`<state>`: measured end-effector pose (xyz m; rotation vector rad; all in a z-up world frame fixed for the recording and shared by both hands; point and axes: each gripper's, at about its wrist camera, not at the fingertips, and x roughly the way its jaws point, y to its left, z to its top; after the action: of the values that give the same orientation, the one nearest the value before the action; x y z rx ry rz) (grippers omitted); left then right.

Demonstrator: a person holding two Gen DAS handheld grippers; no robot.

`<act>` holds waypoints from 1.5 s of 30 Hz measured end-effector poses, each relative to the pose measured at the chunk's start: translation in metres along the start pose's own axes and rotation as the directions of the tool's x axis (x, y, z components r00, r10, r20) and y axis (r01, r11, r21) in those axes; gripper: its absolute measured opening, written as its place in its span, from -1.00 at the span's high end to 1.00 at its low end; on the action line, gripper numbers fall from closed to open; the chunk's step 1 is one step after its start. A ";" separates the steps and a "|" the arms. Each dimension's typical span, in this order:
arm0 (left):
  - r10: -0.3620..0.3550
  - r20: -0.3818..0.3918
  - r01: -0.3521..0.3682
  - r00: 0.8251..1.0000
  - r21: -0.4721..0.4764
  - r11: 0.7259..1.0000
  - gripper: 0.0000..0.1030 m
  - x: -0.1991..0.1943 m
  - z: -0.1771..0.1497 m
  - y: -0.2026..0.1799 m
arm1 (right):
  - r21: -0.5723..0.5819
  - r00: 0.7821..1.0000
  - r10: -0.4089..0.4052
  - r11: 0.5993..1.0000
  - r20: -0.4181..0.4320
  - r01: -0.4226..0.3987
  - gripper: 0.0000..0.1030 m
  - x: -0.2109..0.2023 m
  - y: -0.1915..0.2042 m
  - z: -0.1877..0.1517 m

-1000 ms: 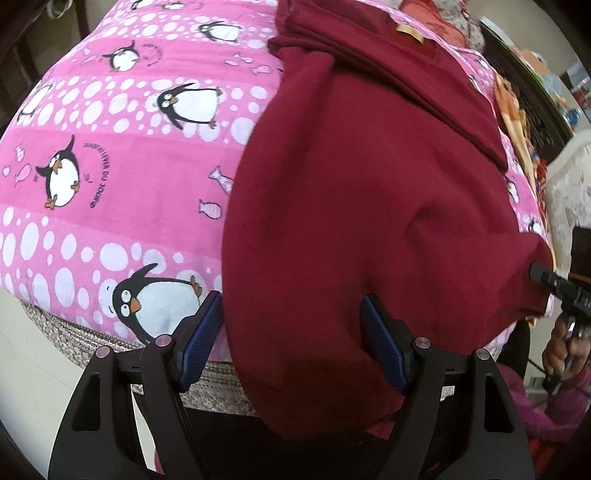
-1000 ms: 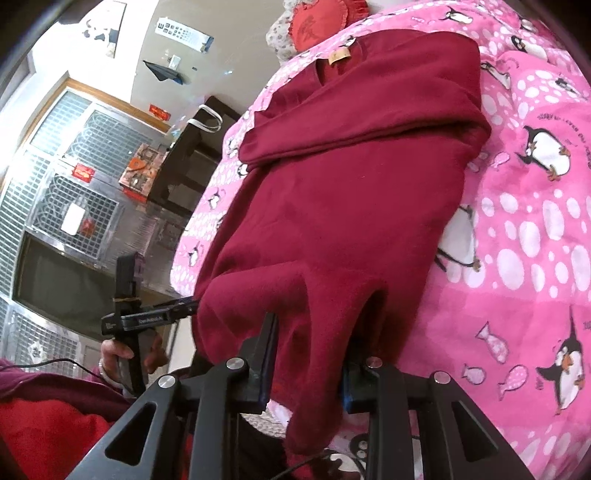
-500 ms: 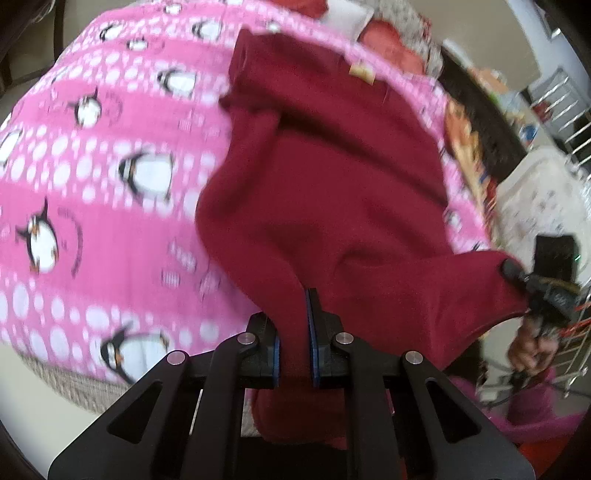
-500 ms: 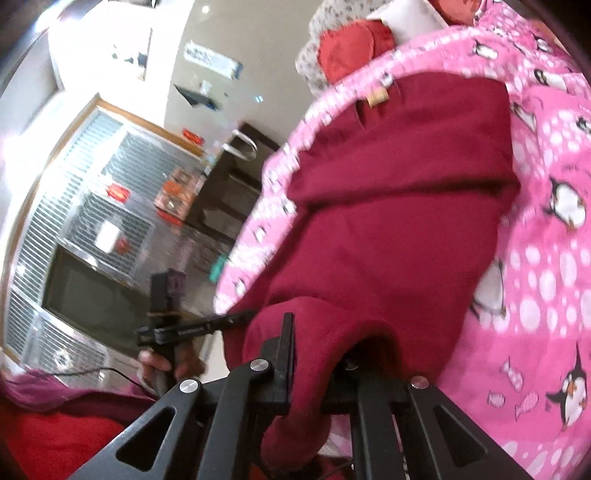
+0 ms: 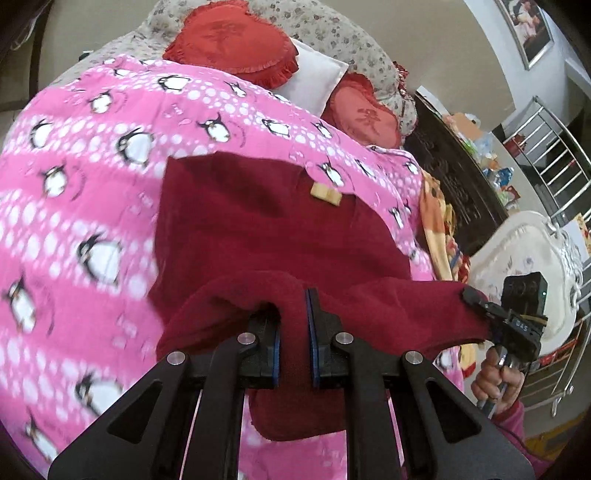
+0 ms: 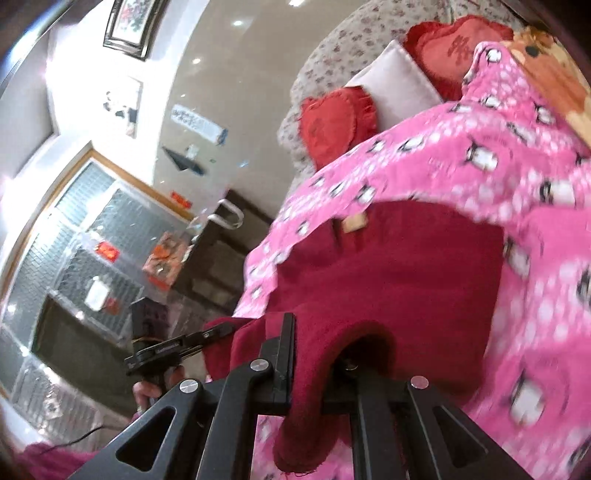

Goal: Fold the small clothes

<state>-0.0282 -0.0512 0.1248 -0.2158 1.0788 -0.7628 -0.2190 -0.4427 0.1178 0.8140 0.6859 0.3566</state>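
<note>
2 tools grip the lower hem of 1 maroon sweater (image 5: 258, 229), lifted above a bed spread with a pink penguin blanket (image 5: 92, 166). The left tool (image 5: 293, 347) is pinched narrow on a fold of the hem, cloth bulging over its blue-lined pads and hanging below them. The right tool (image 6: 317, 365) is clamped on the hem's other corner, fabric draped over one finger and dangling down between both. From the left wrist view the right tool (image 5: 476, 301) shows at the right edge, held by a hand (image 5: 498, 384). The sweater's upper part lies flat on the blanket near the bed's middle, its tan neck label (image 5: 325, 194) facing up. At the bed's head lie 2 red heart cushions (image 5: 232, 40) and 1 white pillow (image 5: 314, 85). A framed picture (image 6: 135, 27) hangs on the wall.
</note>
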 end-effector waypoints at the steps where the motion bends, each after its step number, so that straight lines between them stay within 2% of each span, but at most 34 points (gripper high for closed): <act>1: 0.012 0.007 -0.012 1.000 -0.012 1.000 0.81 0.007 0.009 0.002 | 0.019 1.000 -0.014 1.000 0.005 0.014 0.86 0.004 -0.008 0.008; 4: 0.036 0.031 -0.034 0.999 -0.055 0.998 0.80 0.022 0.031 0.015 | 0.139 0.998 -0.057 0.989 -0.011 0.058 0.82 0.029 -0.043 0.038; 6: 0.013 0.009 -0.012 1.000 -0.079 0.997 0.76 0.031 0.043 0.024 | 0.217 0.991 -0.127 0.967 -0.030 0.131 0.36 0.038 -0.063 0.054; 9: -0.004 -0.026 0.001 1.000 -0.103 0.995 0.62 0.036 0.054 0.033 | 0.244 0.995 -0.094 0.966 0.031 0.084 0.20 0.025 -0.066 0.071; 11: 0.009 -0.017 -0.010 1.000 -0.067 0.998 0.37 0.029 0.056 0.030 | 0.204 0.989 -0.115 0.974 0.088 0.095 0.13 0.006 -0.058 0.079; 12: 0.045 0.027 -0.044 0.999 -0.050 0.998 -0.11 0.021 0.058 0.028 | 0.172 0.985 -0.135 0.978 0.111 0.114 0.12 -0.004 -0.052 0.080; 13: 0.070 0.082 -0.065 0.994 -0.052 0.996 -0.44 0.012 0.060 0.028 | 0.148 0.984 -0.135 0.982 0.115 0.117 0.12 -0.009 -0.047 0.078; 14: 0.061 0.125 -0.053 0.990 -0.063 0.997 -0.51 0.005 0.059 0.029 | 0.119 0.987 -0.125 0.986 0.101 0.113 0.12 -0.010 -0.041 0.075; 15: 0.032 0.156 -0.020 0.987 -0.077 0.997 -0.54 -0.002 0.060 0.030 | 0.081 0.991 -0.117 0.990 0.067 0.111 0.12 -0.007 -0.034 0.070; 16: 0.010 0.155 0.004 0.988 -0.090 0.996 -0.54 -0.004 0.061 0.032 | 0.034 0.993 -0.116 0.993 0.024 0.115 0.12 -0.001 -0.025 0.064; 19: 0.010 0.118 0.001 0.993 -0.088 0.996 -0.54 -0.004 0.055 0.030 | -0.096 0.987 -0.147 0.985 -0.062 0.141 0.12 0.016 -0.006 0.037; 21: 0.035 0.094 -0.029 0.995 -0.055 0.998 -0.54 -0.001 0.043 0.026 | -0.135 0.980 -0.174 0.978 -0.100 0.160 0.12 0.024 -0.003 0.017; 23: 0.059 0.069 -0.057 0.996 -0.031 0.998 -0.54 0.000 0.027 0.024 | -0.137 0.978 -0.158 0.981 -0.139 0.139 0.12 0.027 -0.006 0.002; 26: 0.085 0.090 -0.084 0.992 -0.015 0.996 -0.54 -0.011 0.003 0.030 | -0.154 0.973 -0.154 0.980 -0.171 0.128 0.12 0.023 -0.008 -0.013; 29: 0.072 0.058 -0.070 0.996 -0.028 0.997 -0.54 -0.010 -0.012 0.040 | -0.163 0.975 -0.088 0.985 -0.205 0.054 0.12 0.023 -0.011 -0.022; 31: 0.086 -0.004 -0.086 0.996 -0.009 0.996 -0.54 0.003 -0.018 0.040 | -0.180 0.962 -0.133 0.980 -0.239 0.091 0.12 0.038 -0.015 -0.024; 32: 0.103 -0.015 -0.102 0.995 0.009 0.995 -0.54 0.009 -0.021 0.038 | -0.192 0.949 -0.170 0.974 -0.266 0.120 0.12 0.052 -0.019 -0.025; 34: 0.138 -0.012 -0.137 0.990 0.038 0.990 -0.54 0.019 -0.022 0.030 | -0.195 0.941 -0.189 0.971 -0.281 0.137 0.12 0.074 -0.026 -0.021; 35: 0.140 -0.009 -0.139 0.990 0.049 0.989 -0.54 0.026 -0.019 0.024 | -0.186 0.943 -0.182 0.973 -0.278 0.133 0.12 0.080 -0.028 -0.016; 37: 0.135 0.001 -0.135 0.991 0.067 0.989 -0.54 0.037 -0.005 0.013 | -0.145 0.965 -0.125 0.985 -0.229 0.093 0.12 0.092 -0.031 0.009; 40: 0.168 0.065 -0.171 0.984 0.049 0.984 -0.54 0.048 0.028 0.008 | -0.105 0.982 -0.157 0.984 -0.108 0.145 0.12 0.100 -0.033 0.050; 43: 0.243 0.143 -0.244 0.959 -0.011 0.970 -0.54 0.054 0.062 0.019 | -0.107 0.976 -0.214 0.972 -0.026 0.210 0.12 0.106 -0.035 0.079; 45: 0.306 0.141 -0.300 0.941 -0.067 0.952 -0.54 0.059 0.076 0.034 | -0.066 0.967 -0.253 0.966 -0.020 0.251 0.12 0.106 -0.043 0.091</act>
<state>0.0668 -0.0804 0.1018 -0.1380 0.9584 -0.4380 -0.0779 -0.4625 0.0847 0.6536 0.7916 0.1581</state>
